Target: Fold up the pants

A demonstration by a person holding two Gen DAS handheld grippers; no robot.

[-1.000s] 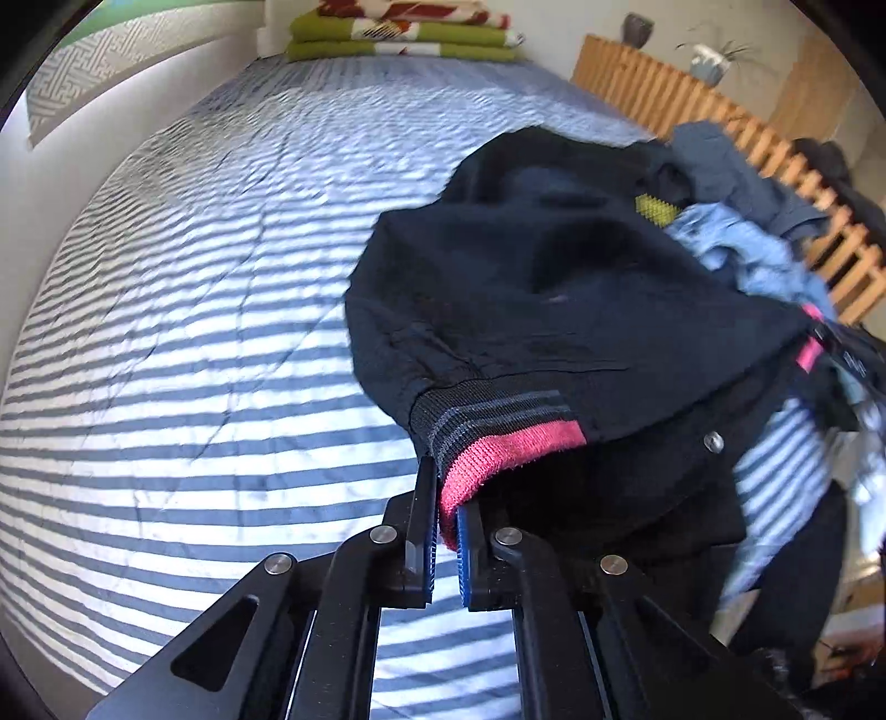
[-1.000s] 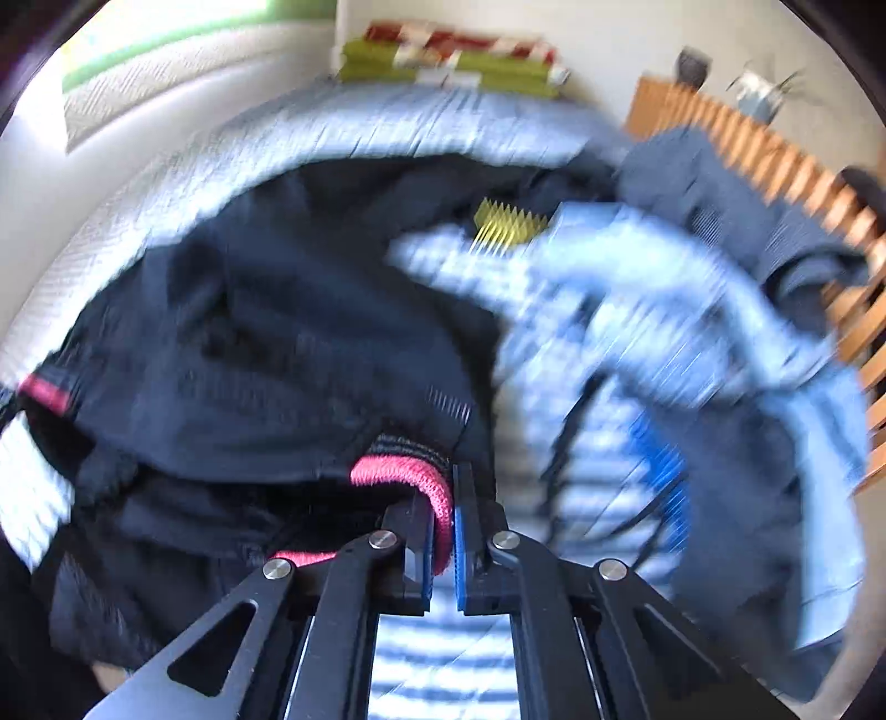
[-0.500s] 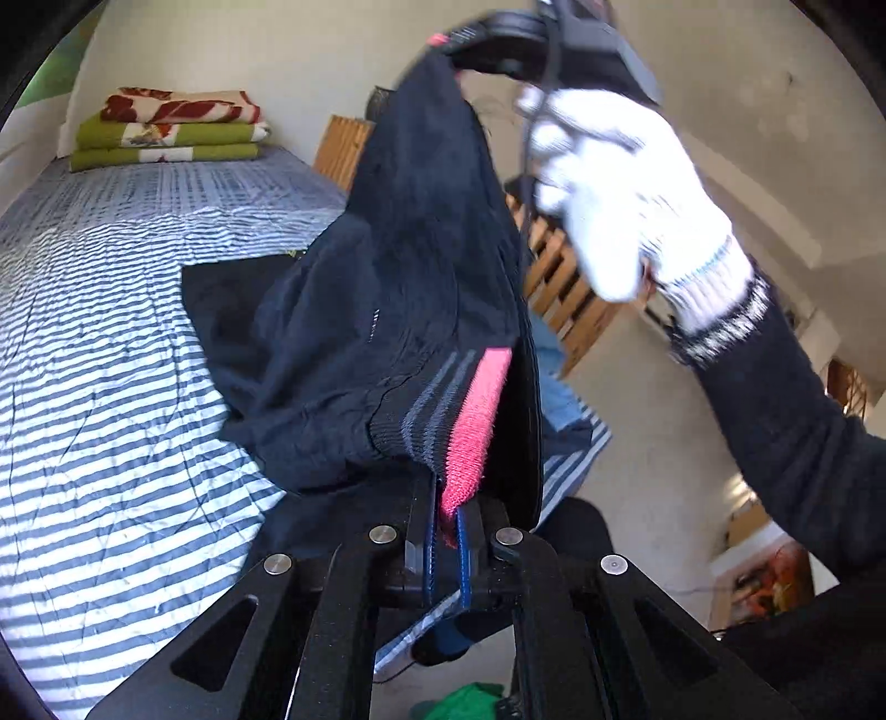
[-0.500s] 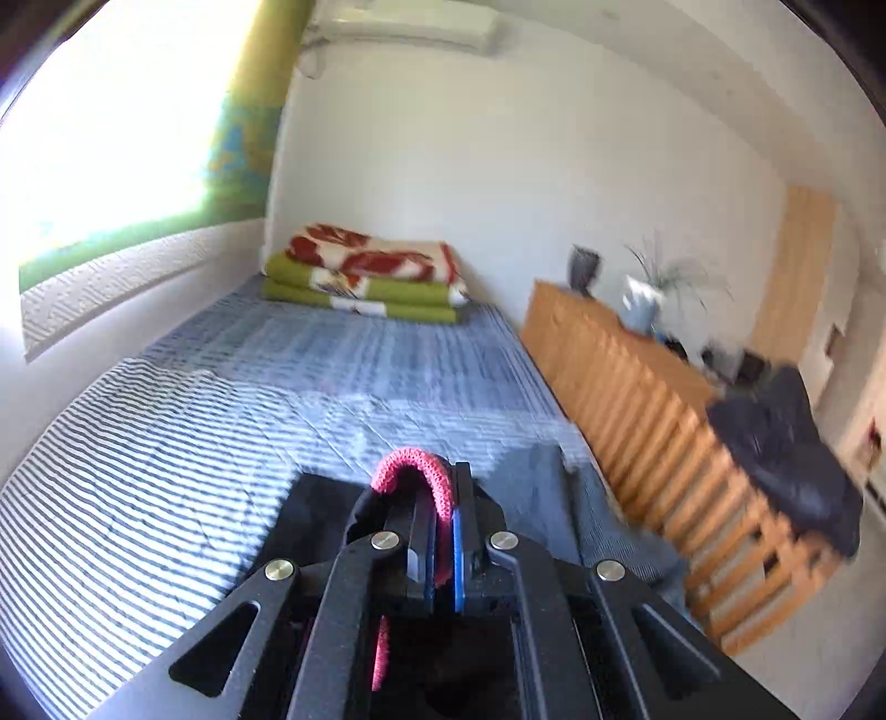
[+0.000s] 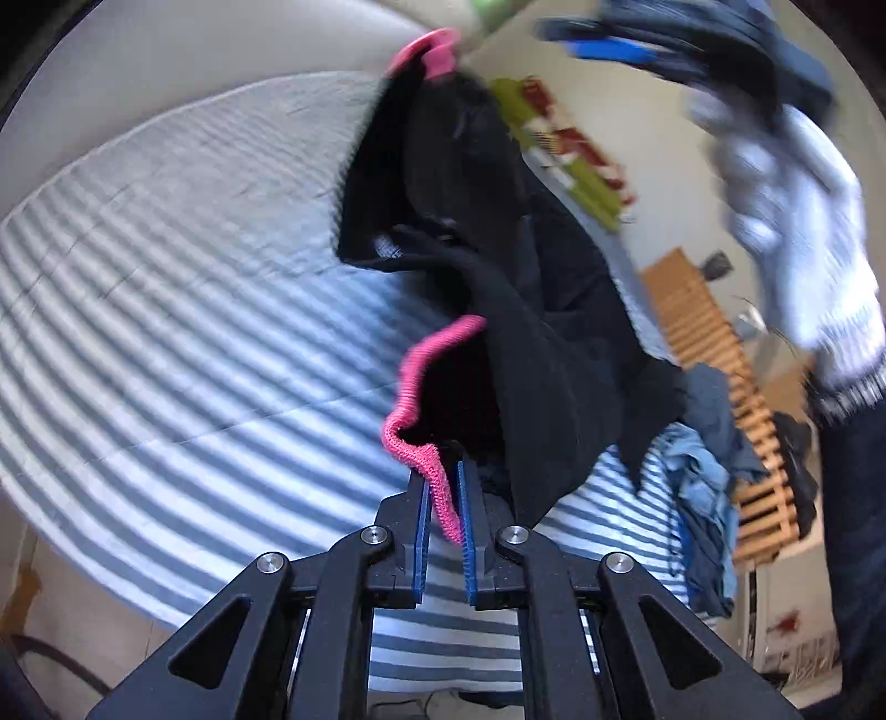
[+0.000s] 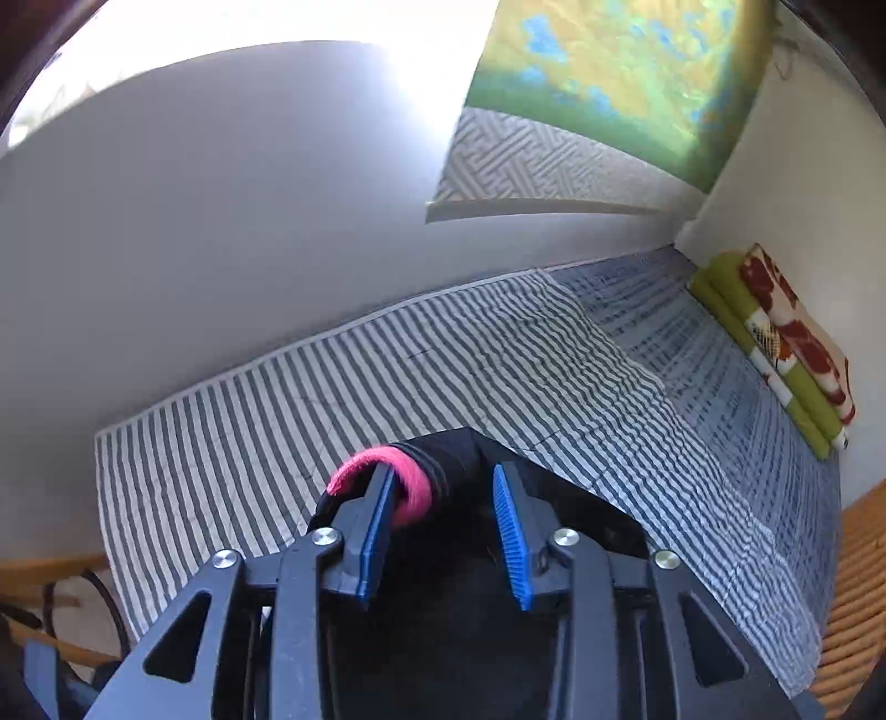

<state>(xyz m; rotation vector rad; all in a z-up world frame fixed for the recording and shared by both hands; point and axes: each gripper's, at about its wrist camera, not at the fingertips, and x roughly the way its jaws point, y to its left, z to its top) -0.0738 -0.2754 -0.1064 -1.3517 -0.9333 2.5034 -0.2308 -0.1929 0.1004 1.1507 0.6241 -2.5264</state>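
Black pants with pink cuffs hang in the air over the striped bed. One pink cuff runs down between the pads of my left gripper. Its jaws are opening, and a narrow gap shows on each side of the cuff. The other cuff is up top, close to my blurred right gripper and its gloved hand. In the right wrist view my right gripper is opening wide. The pink cuff is looped over its left finger, with black cloth below.
A pile of blue and dark clothes lies at the bed's right edge beside a wooden slatted frame. Folded green and red blankets sit at the far end of the bed. A white wall runs along its far side.
The pants went from the bed up into the air as both hands swung and rolled. Both grippers, shut on the pink cuffs before, now have their jaws apart, the right one widely.
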